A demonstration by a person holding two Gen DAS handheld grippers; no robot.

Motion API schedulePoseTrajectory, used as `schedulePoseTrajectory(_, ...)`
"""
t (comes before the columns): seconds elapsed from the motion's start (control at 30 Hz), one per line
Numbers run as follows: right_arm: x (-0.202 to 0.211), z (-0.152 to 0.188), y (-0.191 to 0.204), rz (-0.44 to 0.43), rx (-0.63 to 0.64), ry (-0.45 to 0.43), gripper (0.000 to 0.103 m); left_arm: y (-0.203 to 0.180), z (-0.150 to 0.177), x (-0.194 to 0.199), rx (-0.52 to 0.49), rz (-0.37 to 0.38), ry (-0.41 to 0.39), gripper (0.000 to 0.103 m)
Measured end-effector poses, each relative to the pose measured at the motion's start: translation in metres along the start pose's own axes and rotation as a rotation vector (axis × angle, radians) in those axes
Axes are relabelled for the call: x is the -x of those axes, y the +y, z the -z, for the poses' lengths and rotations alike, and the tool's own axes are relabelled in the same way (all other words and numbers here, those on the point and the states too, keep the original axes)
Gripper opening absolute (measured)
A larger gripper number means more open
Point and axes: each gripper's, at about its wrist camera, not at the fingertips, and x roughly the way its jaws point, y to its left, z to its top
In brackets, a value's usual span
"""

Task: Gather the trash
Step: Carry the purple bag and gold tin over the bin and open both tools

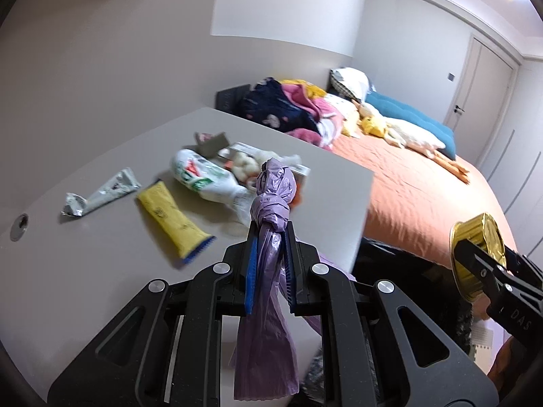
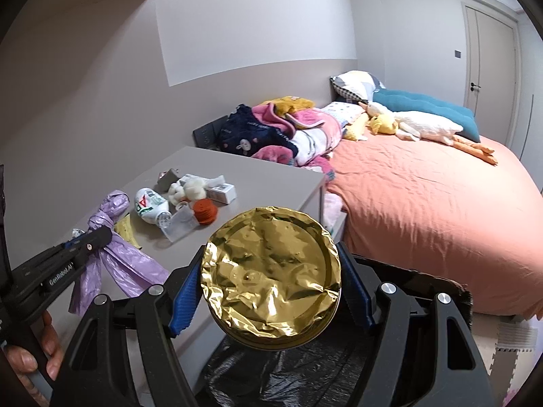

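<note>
The right gripper (image 2: 271,283) clamps a gold foil-topped can (image 2: 270,279) between its blue pads above a black bag (image 2: 288,373). At left, the left gripper (image 2: 96,239) pinches a knotted purple bag (image 2: 112,254). Trash lies on the grey table (image 2: 271,176) beside the bed (image 2: 424,210).

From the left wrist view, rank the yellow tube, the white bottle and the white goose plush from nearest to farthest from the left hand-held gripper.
1. Yellow tube: on the grey table, just left of the left hand-held gripper, which is shut on the purple bag.
2. White bottle: on the table, beyond the tube.
3. White goose plush: far off on the bed, to the right.
</note>
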Motion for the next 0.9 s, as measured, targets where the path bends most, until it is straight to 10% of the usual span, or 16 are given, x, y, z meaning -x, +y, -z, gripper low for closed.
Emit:
schedulePoseTrajectory(0.7, 0.036, 0.007, -0.071, 0.073, -0.096, -0.040, 0.074, -0.095, 0.023, -0.014, -0.177, 0.194, 0.097, 0.017)
schedulePoseTrajectory(0.8, 0.042, 0.006, -0.085, 0.080, -0.140, -0.059, 0.084, -0.110, 0.030, -0.021, -0.231, 0.204, 0.119, 0.095)
schedulePoseTrajectory(0.9, 0.046, 0.007, -0.097, 0.106, -0.164, -0.071, 0.087, -0.118, 0.034, -0.020, -0.260, 0.205, 0.093, 0.097)
